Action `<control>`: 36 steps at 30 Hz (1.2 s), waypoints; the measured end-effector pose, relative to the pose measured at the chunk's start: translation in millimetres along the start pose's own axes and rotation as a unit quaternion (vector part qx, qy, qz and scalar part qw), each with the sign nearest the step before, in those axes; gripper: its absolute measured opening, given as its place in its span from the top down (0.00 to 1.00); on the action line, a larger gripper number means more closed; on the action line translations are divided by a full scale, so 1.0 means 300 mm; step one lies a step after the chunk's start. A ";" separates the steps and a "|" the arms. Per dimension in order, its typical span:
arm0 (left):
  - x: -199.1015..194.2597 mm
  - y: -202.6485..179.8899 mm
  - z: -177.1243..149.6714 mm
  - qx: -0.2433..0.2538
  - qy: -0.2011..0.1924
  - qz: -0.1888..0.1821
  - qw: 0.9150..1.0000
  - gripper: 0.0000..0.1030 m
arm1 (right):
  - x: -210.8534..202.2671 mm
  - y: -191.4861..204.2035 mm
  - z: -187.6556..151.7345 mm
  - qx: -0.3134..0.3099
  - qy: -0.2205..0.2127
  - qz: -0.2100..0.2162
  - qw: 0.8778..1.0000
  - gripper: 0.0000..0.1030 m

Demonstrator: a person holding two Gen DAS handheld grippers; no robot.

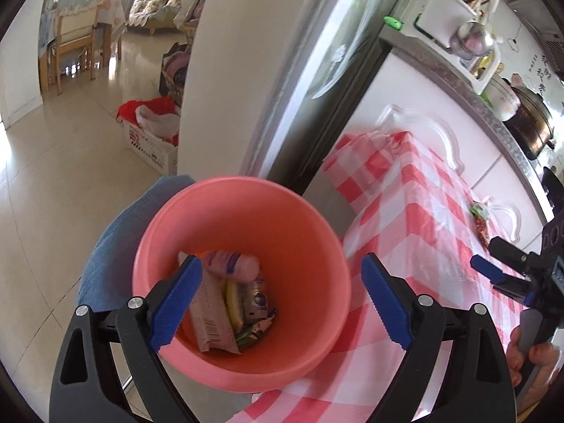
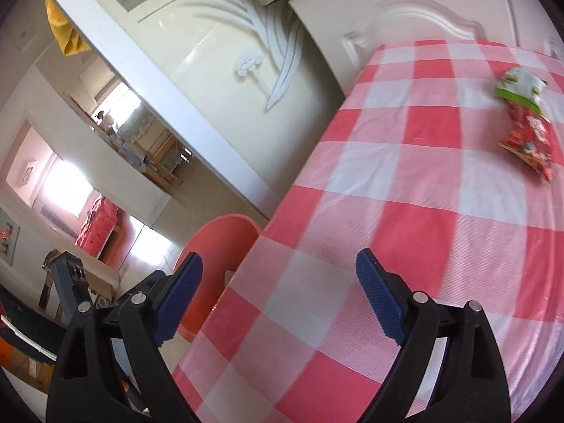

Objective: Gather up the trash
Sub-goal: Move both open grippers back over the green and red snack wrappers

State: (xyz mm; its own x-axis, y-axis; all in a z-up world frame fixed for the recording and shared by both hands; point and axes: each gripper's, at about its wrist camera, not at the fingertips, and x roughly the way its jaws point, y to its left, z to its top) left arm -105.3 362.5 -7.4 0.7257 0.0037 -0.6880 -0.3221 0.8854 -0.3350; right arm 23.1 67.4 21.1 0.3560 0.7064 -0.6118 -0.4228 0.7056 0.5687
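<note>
A pink bin (image 1: 243, 282) stands on the floor beside the table with the red-and-white checked cloth (image 1: 416, 211). It holds several wrappers and a pink bottle (image 1: 232, 264). My left gripper (image 1: 278, 299) is open and empty above the bin's mouth. My right gripper (image 2: 278, 292) is open and empty above the table's near edge; it also shows in the left wrist view (image 1: 493, 275). A red and green snack wrapper (image 2: 525, 120) lies on the cloth at the far right, away from both grippers; it also shows in the left wrist view (image 1: 480, 220). The bin's rim (image 2: 218, 246) shows beside the table.
White cabinet doors (image 2: 405, 17) stand behind the table. A counter above carries pots (image 1: 528, 123) and a dish rack (image 1: 454, 17). A white pillar (image 1: 218, 70) and a glass door (image 1: 317, 53) rise behind the bin. A box with a red bag (image 1: 151, 130) sits on the tiled floor.
</note>
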 end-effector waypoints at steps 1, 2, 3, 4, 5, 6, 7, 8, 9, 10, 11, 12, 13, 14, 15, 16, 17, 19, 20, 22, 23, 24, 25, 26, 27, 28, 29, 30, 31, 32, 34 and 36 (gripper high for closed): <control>-0.007 -0.010 0.001 0.004 0.000 -0.001 1.000 0.12 | -0.016 -0.017 -0.006 0.004 -0.003 0.001 1.000 0.12; -0.010 -0.025 0.003 0.008 0.000 -0.001 1.000 0.12 | -0.031 -0.028 -0.008 0.008 -0.008 0.002 1.000 0.12; -0.014 -0.037 0.006 0.010 0.000 -0.002 1.000 0.12 | -0.049 -0.041 -0.014 0.012 -0.014 0.001 1.000 0.12; -0.018 -0.055 0.008 0.014 0.000 -0.004 1.000 0.12 | -0.055 -0.062 -0.007 0.017 -0.020 0.001 1.000 0.12; -0.022 -0.071 0.010 0.017 0.001 -0.006 1.000 0.12 | -0.063 -0.082 -0.004 0.022 -0.024 0.003 0.999 0.11; -0.025 -0.079 0.011 0.019 0.001 -0.007 1.000 0.12 | -0.077 -0.097 -0.004 0.026 -0.030 0.005 0.999 0.11; -0.030 -0.097 0.014 0.022 0.001 -0.010 1.000 0.12 | -0.101 -0.108 -0.010 0.030 -0.037 0.006 0.999 0.11; -0.034 -0.111 0.016 0.025 0.001 -0.015 1.000 0.12 | -0.122 -0.121 -0.015 0.033 -0.045 0.007 0.998 0.11; -0.038 -0.133 0.019 0.029 0.002 -0.021 0.999 0.12 | -0.140 -0.135 -0.016 0.037 -0.052 0.009 0.998 0.11; -0.039 -0.148 0.018 0.034 0.005 -0.024 0.999 0.12 | -0.159 -0.148 -0.015 0.040 -0.058 0.012 0.997 0.11; -0.040 -0.171 0.019 0.042 0.009 -0.026 0.999 0.11 | -0.176 -0.161 -0.015 0.043 -0.065 0.013 0.997 0.11; -0.041 -0.189 0.017 0.047 0.012 -0.028 0.998 0.11 | -0.194 -0.176 -0.016 0.047 -0.072 0.012 0.996 0.11; -0.043 -0.210 0.017 0.051 0.014 -0.031 0.998 0.11 | -0.214 -0.196 -0.016 0.053 -0.079 0.011 0.995 0.10; -0.046 -0.223 0.017 0.051 0.015 -0.034 0.998 0.11 | -0.232 -0.216 -0.017 0.059 -0.085 0.012 0.995 0.10; -0.048 -0.237 0.016 0.051 0.017 -0.037 0.998 0.11 | -0.245 -0.229 -0.016 0.063 -0.089 0.012 0.994 0.10; -0.047 -0.257 0.017 0.052 0.022 -0.040 0.998 0.11 | -0.265 -0.250 -0.016 0.069 -0.095 0.009 0.993 0.10; -0.047 -0.278 0.017 0.053 0.026 -0.044 0.997 0.11 | -0.285 -0.270 -0.016 0.074 -0.102 0.006 0.992 0.10; -0.044 -0.330 0.020 0.063 0.031 -0.052 0.996 0.11 | -0.325 -0.303 -0.014 0.082 -0.117 0.003 0.990 0.10; -0.043 -0.354 0.023 0.068 0.033 -0.057 0.996 0.11 | -0.348 -0.324 -0.012 0.086 -0.125 0.002 0.988 0.10; -0.033 -0.416 0.028 0.079 0.042 -0.074 0.993 0.11 | -0.390 -0.371 -0.006 0.095 -0.142 -0.002 0.985 0.10; -0.028 -0.446 0.030 0.084 0.043 -0.084 0.992 0.11 | -0.410 -0.392 -0.004 0.100 -0.150 -0.004 0.984 0.09; -0.024 -0.477 0.033 0.090 0.043 -0.094 0.990 0.11 | -0.433 -0.417 -0.005 0.107 -0.158 -0.004 0.982 0.09; -0.015 -0.523 0.036 0.103 0.044 -0.105 0.988 0.11 | -0.454 -0.443 -0.004 0.114 -0.166 -0.002 0.980 0.09; -0.007 -0.566 0.038 0.116 0.044 -0.114 0.986 0.11 | -0.474 -0.468 -0.004 0.120 -0.173 -0.001 0.978 0.09; 0.002 -0.614 0.039 0.131 0.044 -0.124 0.983 0.11 | -0.493 -0.492 -0.005 0.127 -0.180 -0.001 0.976 0.09; 0.011 -0.653 0.042 0.142 0.044 -0.131 0.980 0.11 | -0.514 -0.519 -0.008 0.134 -0.188 0.001 0.973 0.09; 0.024 -0.703 0.044 0.158 0.043 -0.142 0.976 0.11 | -0.531 -0.544 -0.008 0.140 -0.196 0.002 0.971 0.09; 0.035 -0.741 0.045 0.169 0.044 -0.148 0.973 0.11 | -0.547 -0.567 -0.013 0.145 -0.202 0.001 0.969 0.09; 0.058 -0.800 0.048 0.186 0.045 -0.155 0.969 0.11 | -0.564 -0.596 -0.015 0.156 -0.208 -0.001 0.966 0.09; 0.074 -0.841 0.053 0.196 0.045 -0.160 0.966 0.11 | -0.574 -0.614 -0.014 0.166 -0.211 -0.001 0.963 0.09; 0.120 -0.926 0.065 0.213 0.049 -0.178 0.959 0.11 | -0.592 -0.651 -0.015 0.179 -0.213 0.004 0.960 0.08; 0.175 -1.002 0.073 0.229 0.057 -0.183 0.954 0.11 | -0.615 -0.672 -0.018 0.180 -0.221 0.005 0.959 0.08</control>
State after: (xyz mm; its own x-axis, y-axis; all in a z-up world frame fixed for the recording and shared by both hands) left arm 42.9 106.8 71.4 0.6591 -0.3716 -0.6538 0.2588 0.9284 -0.2667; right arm 38.2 -205.3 16.3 0.7053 0.6120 -0.3578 -0.1415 0.6161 0.7749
